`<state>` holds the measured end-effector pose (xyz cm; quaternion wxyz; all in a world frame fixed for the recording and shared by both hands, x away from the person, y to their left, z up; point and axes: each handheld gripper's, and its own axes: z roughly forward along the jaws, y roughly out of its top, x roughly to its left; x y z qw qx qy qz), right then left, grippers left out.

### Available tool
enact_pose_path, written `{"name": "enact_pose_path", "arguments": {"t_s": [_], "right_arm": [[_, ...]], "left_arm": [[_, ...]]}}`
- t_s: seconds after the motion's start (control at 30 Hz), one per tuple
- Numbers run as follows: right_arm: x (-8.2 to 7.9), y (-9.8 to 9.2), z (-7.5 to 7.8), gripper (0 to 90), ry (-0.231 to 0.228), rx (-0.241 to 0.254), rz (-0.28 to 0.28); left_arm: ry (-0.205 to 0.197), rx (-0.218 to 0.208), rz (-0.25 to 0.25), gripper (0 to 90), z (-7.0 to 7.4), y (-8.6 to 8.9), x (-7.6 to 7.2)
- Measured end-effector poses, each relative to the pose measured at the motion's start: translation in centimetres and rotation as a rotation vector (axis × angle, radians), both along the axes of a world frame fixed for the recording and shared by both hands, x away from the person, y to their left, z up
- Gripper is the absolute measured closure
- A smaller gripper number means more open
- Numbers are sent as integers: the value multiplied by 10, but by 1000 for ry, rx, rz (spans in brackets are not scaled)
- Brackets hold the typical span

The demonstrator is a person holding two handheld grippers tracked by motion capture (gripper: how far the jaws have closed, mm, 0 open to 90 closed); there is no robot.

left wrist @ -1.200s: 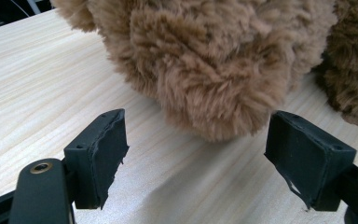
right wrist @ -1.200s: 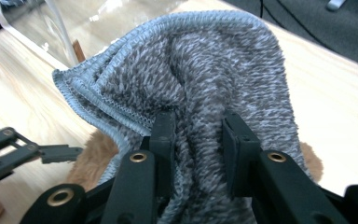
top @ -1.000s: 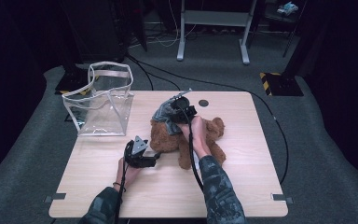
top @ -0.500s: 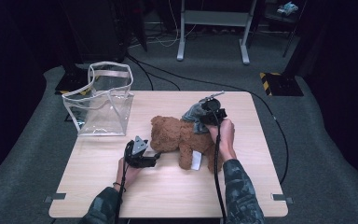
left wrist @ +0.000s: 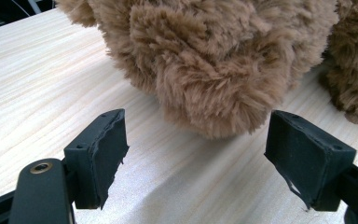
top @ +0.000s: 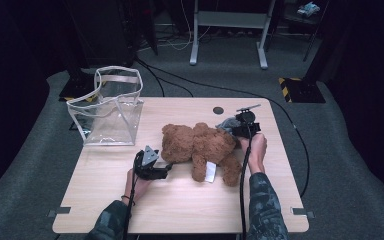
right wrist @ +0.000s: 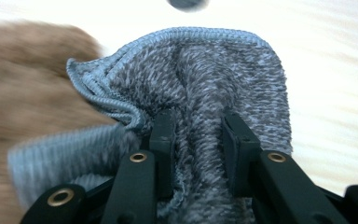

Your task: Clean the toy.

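Brown teddy bear (top: 200, 147) lies lengthwise across table (top: 180, 210), head toward bag (top: 107, 117).

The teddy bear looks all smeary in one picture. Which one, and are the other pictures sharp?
In the right gripper view the teddy bear is smeared with blur while the grey knit cloth stays crisp; in the left gripper view the fur is sharp; the high view is soft, with the room around the table dark.

Brown plush bear (top: 200, 145), grey marled knit garment (right wrist: 205, 88), pale wood-grain table (top: 180, 210)
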<state>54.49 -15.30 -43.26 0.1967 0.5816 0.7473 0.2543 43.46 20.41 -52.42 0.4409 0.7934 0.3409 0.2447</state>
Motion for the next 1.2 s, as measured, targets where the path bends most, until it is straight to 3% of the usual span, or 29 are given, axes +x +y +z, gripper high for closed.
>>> {"name": "enact_pose_path", "arguments": {"t_s": [0.07,0.17,0.3,0.37,0.43,0.57,0.67,0.73,0.8,0.87,1.0,1.07,1.2], "right_arm": [[0,-8,-5,692,15,-45,-23],[-4,-16,-1,695,-11,-28,-60],[-11,-14,18,695,-107,65,-26],[-13,-5,25,696,-140,81,3],[-10,3,24,695,-137,115,41],[0,12,9,695,-100,101,66],[4,9,-1,696,-60,127,48],[6,4,-6,697,-29,114,20],[8,-1,-10,697,1,58,0],[8,-7,-14,698,16,51,-38],[5,-17,-8,698,-5,-18,-82],[1,-18,1,698,-47,2,-80],[-7,-15,15,698,-101,100,-13]], "left_arm": [[0,-1,0,201,0,0,0],[0,1,1,201,0,0,0],[2,3,-2,201,0,-1,0],[4,7,-4,201,0,-1,0],[4,8,-4,201,0,-1,0],[1,4,-1,201,0,-1,0],[-2,7,-1,201,0,-1,0],[1,2,0,201,0,-1,0],[1,1,0,201,0,-1,0],[0,5,-1,201,0,-1,0],[3,4,-1,201,0,-1,0],[3,3,0,201,0,-1,0],[2,6,1,200,0,-1,0]]}}
